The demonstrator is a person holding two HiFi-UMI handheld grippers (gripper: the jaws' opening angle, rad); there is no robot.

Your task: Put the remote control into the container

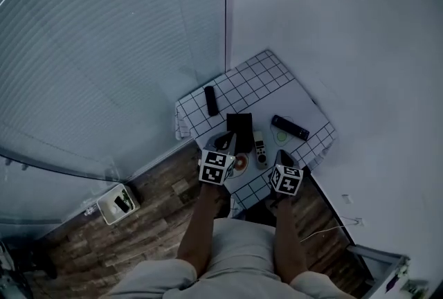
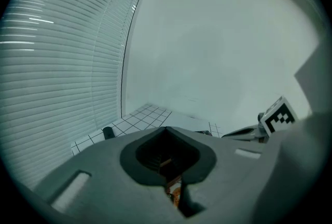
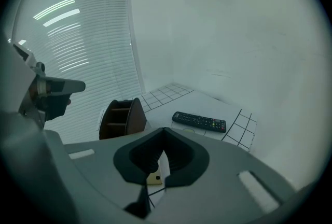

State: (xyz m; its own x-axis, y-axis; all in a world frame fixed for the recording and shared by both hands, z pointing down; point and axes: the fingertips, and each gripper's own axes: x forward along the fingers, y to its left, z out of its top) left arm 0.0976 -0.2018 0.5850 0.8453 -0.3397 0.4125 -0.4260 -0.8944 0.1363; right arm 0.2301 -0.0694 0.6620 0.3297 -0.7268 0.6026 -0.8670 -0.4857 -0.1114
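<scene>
Just beyond the right tool [image 3: 165, 130] — untouched — lies the remote control [image 3: 199, 121].

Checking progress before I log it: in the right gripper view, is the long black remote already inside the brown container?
No, the black remote lies out on the checked cloth, clearly apart from the brown container.

Holding left gripper [image 1: 224, 143] and right gripper [image 1: 282, 156] side by side, not touching, pointed forward and away from the body. Holding both pairs of jaws fully together, with nothing between them. Reaching forward with bare left forearm [image 1: 200, 228] and right forearm [image 1: 288, 239], roughly parallel.
</scene>
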